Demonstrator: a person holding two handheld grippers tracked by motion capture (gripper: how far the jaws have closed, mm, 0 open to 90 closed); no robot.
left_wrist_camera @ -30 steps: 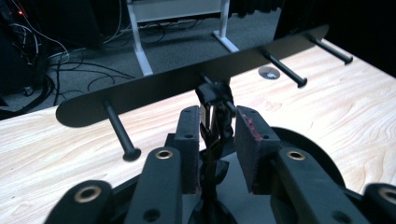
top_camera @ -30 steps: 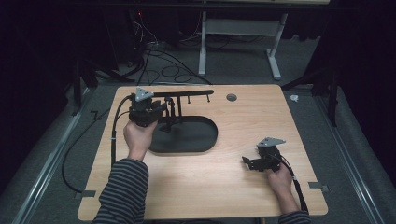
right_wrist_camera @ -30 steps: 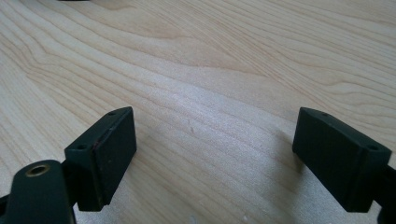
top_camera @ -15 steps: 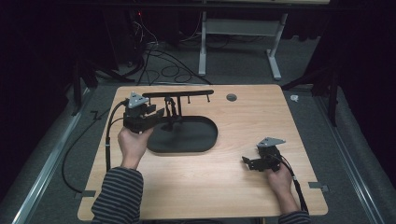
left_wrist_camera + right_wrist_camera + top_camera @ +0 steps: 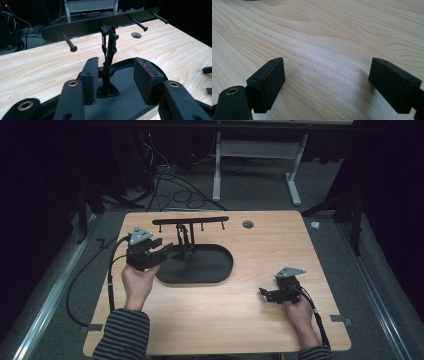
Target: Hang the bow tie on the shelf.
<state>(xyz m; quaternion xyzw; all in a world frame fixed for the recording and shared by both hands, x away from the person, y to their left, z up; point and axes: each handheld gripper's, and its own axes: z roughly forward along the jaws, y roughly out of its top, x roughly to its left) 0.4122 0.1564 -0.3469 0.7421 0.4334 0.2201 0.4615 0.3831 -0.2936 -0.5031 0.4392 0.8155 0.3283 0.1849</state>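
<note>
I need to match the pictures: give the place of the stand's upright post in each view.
High view: upright post left of centre, on the oval base.
Left gripper view: centre, between the left gripper's open jaws.
Right gripper view: not in it.
Shared landmark: wooden table.

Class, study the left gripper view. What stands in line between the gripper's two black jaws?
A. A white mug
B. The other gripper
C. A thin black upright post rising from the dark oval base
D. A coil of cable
C: in the left gripper view the thin black post rises from the dark oval base between the left gripper's open jaws, and neither pad touches it.
</note>
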